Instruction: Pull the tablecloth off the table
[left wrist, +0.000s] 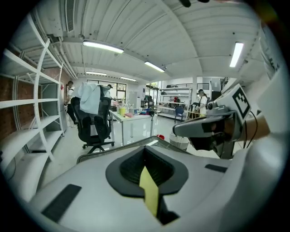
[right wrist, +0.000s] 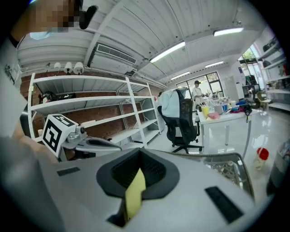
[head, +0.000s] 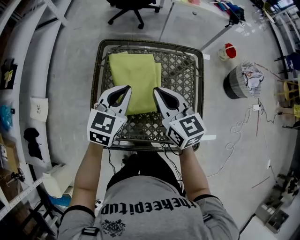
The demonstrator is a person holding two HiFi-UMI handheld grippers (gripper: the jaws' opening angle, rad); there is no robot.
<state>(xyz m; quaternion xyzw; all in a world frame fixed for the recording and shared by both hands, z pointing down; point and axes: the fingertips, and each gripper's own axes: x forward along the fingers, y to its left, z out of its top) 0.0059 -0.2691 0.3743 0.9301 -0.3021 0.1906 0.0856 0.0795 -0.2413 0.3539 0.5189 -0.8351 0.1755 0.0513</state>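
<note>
A yellow-green tablecloth (head: 134, 77) lies bunched on the left half of a metal lattice table (head: 185, 70) in the head view. My left gripper (head: 126, 89) is at the cloth's near left edge and my right gripper (head: 156, 91) at its near right edge. Both point away from me over the table. A strip of the yellow cloth (left wrist: 148, 192) sits pinched between the shut jaws in the left gripper view. The right gripper view shows the same cloth (right wrist: 133, 195) caught in its shut jaws. The pinched spots themselves are hidden in the head view.
A black office chair (head: 131, 7) and a white desk (head: 197, 16) stand beyond the table. A grey bin (head: 241, 80), a red-and-white container (head: 228, 50) and loose cables (head: 241, 129) lie on the floor to the right. White shelving (head: 28, 70) runs along the left.
</note>
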